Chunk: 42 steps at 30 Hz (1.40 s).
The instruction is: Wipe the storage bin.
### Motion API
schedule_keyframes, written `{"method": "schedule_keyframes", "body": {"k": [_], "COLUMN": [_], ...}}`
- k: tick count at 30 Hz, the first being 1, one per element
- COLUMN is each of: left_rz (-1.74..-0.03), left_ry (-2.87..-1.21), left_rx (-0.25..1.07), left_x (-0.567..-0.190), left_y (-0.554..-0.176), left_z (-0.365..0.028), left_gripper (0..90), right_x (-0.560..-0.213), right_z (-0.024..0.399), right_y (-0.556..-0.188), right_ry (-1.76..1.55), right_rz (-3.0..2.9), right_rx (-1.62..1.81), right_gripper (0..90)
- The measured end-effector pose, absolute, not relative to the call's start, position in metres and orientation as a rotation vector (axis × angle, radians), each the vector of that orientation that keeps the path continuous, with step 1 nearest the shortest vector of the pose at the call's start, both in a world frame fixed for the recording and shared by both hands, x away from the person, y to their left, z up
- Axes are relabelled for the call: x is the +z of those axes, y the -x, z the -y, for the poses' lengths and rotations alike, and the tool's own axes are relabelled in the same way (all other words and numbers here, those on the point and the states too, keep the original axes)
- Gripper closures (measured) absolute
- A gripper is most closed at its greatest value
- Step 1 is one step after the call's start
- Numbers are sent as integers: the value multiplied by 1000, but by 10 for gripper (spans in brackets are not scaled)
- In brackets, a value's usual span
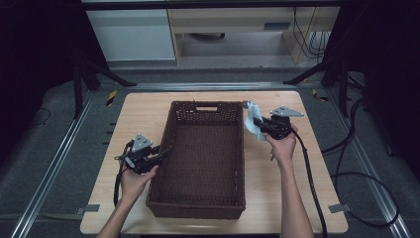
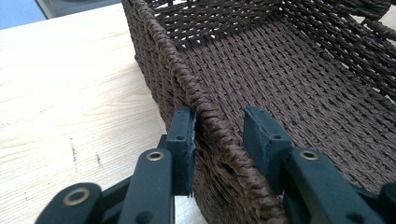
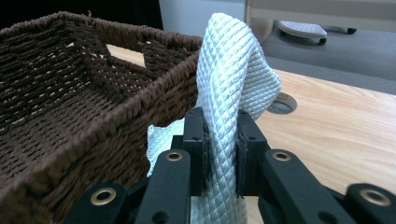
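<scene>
cloth (image 3: 229,93) hangs pinched in the right gripper (image 3: 222,154) just outside the basket (image 1: 171,148); left gripper (image 2: 219,140) straddles its rim, jaws parted. lift cloth clear over the wall before releasing.

Left claw (image 1: 159,154) parted, level beside its hand; right claw (image 1: 258,125) clamped, raised.

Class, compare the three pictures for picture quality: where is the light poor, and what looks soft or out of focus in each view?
High view: dim, surroundings nearly black, table evenly lit, wicker basket soft in detail. Left gripper view: bright, weave sharp near the left tongs, the far basket wall slightly soft. Right gripper view: white cloth crisp in the right tongs, the background furniture blurred.
</scene>
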<state>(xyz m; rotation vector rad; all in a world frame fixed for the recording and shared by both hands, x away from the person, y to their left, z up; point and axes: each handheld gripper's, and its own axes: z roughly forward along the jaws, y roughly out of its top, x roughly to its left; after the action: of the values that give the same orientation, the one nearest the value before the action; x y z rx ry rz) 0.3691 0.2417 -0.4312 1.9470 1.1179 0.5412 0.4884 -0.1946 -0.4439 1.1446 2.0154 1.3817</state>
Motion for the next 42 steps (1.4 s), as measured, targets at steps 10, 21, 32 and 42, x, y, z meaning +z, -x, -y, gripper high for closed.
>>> {"method": "schedule_keyframes", "body": {"k": [10,21,32,42], "left_rz": [-1115,-1122,-1132,-1150], "left_ry": [-1950,-1944,-1941,-1948], "left_rx": [544,543,544,559], "left_x": [-431,-431,-431,-429], "left_y": [-369,-369,-369,-369], "left_z": [-242,-241,-241,-239], "left_gripper": [636,638,640,653], "right_x": [-479,-505,-452,-477], "right_z": [175,167,180,175], "right_y": [-510,-516,-507,-508], "right_ry": [-1145,-1268,-1103,-1158], "right_rz": [-2126,-2202,-2045,-2173], "right_rx": [1340,1230,1441,1289], "right_gripper": [794,792,792,793]}}
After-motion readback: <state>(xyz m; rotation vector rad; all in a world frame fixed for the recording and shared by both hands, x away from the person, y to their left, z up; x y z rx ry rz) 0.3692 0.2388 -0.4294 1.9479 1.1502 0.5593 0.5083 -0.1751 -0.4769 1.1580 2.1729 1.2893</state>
